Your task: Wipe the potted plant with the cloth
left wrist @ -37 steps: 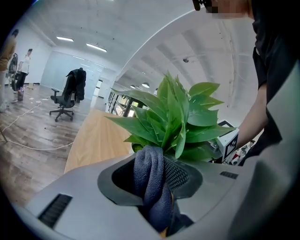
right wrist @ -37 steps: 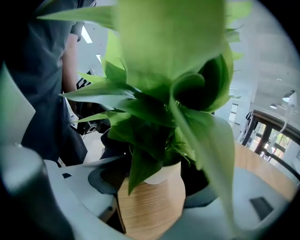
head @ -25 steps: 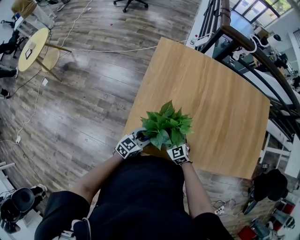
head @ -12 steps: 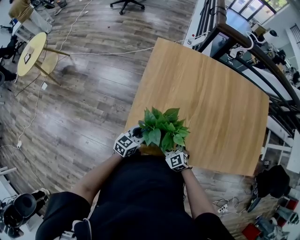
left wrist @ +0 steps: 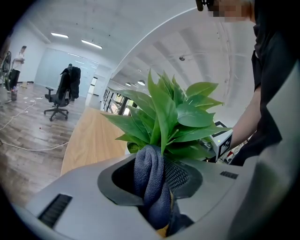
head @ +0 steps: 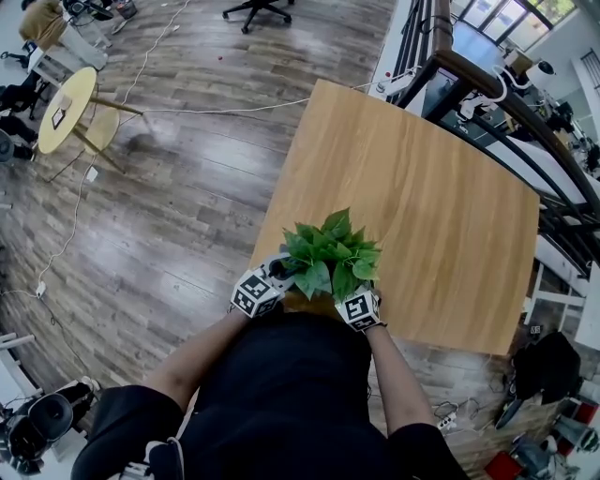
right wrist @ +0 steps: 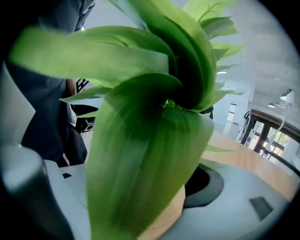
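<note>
The potted plant (head: pixel 330 255) has broad green leaves and a tan pot (head: pixel 302 302). It is at the near edge of the wooden table (head: pixel 422 187), between my two grippers. My left gripper (head: pixel 279 274) is shut on a dark blue-grey cloth (left wrist: pixel 150 180), which is pressed up against the lower leaves (left wrist: pixel 164 117). My right gripper (head: pixel 352 289) is at the plant's right side. In the right gripper view a big leaf (right wrist: pixel 140 159) fills the picture, and the pot's tan rim (right wrist: pixel 165 220) sits between the jaws.
The table's near edge runs just under the pot. A dark railing (head: pixel 506 94) borders the table's far right. On the wood floor to the left stand a round yellow table (head: pixel 64 98), an office chair (head: pixel 255 9) and loose cables (head: pixel 75 216).
The plant and both grippers dipped a little toward me half a second ago and have moved back. The leaves have turned slightly; both grips are unchanged.
</note>
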Motion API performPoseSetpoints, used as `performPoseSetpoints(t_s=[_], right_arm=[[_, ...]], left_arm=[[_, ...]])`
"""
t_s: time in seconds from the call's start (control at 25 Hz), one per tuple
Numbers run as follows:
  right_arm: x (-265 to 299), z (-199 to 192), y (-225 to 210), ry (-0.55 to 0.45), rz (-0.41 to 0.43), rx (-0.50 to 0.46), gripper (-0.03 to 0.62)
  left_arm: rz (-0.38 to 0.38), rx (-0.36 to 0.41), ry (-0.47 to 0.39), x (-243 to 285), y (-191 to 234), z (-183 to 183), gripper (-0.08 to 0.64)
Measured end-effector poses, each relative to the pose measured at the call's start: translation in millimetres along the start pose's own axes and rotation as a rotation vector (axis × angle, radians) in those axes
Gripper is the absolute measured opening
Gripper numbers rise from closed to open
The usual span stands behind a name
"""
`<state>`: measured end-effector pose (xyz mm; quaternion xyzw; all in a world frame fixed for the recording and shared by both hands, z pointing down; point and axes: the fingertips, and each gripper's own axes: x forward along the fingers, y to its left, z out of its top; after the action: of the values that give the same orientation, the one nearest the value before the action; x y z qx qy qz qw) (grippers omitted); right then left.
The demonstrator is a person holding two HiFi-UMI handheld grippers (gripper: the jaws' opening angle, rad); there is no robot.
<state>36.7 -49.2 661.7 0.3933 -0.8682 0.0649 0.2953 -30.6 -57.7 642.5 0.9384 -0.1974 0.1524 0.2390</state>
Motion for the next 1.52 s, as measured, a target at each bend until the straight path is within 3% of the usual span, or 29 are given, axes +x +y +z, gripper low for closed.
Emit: performPoseSetpoints(t_s=[0.28, 0.56, 0.72, 1.04, 1.2, 1.32, 1.44, 1.52], right_arm=[[-5.6, -11.5, -11.0, -0.026, 0.015, 0.108, 0.337], [5.6, 3.0, -15.3, -0.009, 0.120, -0.094, 0.337], [12.1, 8.6, -9.8, -0.022, 0.142, -0.080, 0.337], [14.8, 11.3, -8.8, -0.037, 0.112, -0.059, 0.336], [7.7, 9.8, -5.4, -0.039, 0.106, -0.059, 0.336], [-2.1, 4.5, 12.1, -0.044, 0.148, -0.054, 0.336], [-13.2, 0.6, 29.2, -0.057, 0.188, -0.022, 0.336], [-15.8, -5.6, 24.9, -0.054, 0.164, 0.025, 0.336]], left_arm=[[0.020, -0.001, 0.003, -0.6, 1.8, 0.6, 0.132], [0.042, -0.009, 0.006, -0.8, 5.1, 3.2, 0.132], [0.048, 0.001, 0.012, -0.2, 1.3, 1.9, 0.132], [-0.062, 0.089, 0.080, 6.6, -36.5, -9.7, 0.132], [-0.004, 0.045, 0.057, 2.3, -24.8, -9.6, 0.132], [0.042, 0.012, 0.028, -3.7, -13.5, -6.8, 0.132], [0.069, -0.006, 0.014, -10.1, -3.8, -6.4, 0.132], [0.083, -0.008, 0.011, -12.9, 0.9, -6.7, 0.132]])
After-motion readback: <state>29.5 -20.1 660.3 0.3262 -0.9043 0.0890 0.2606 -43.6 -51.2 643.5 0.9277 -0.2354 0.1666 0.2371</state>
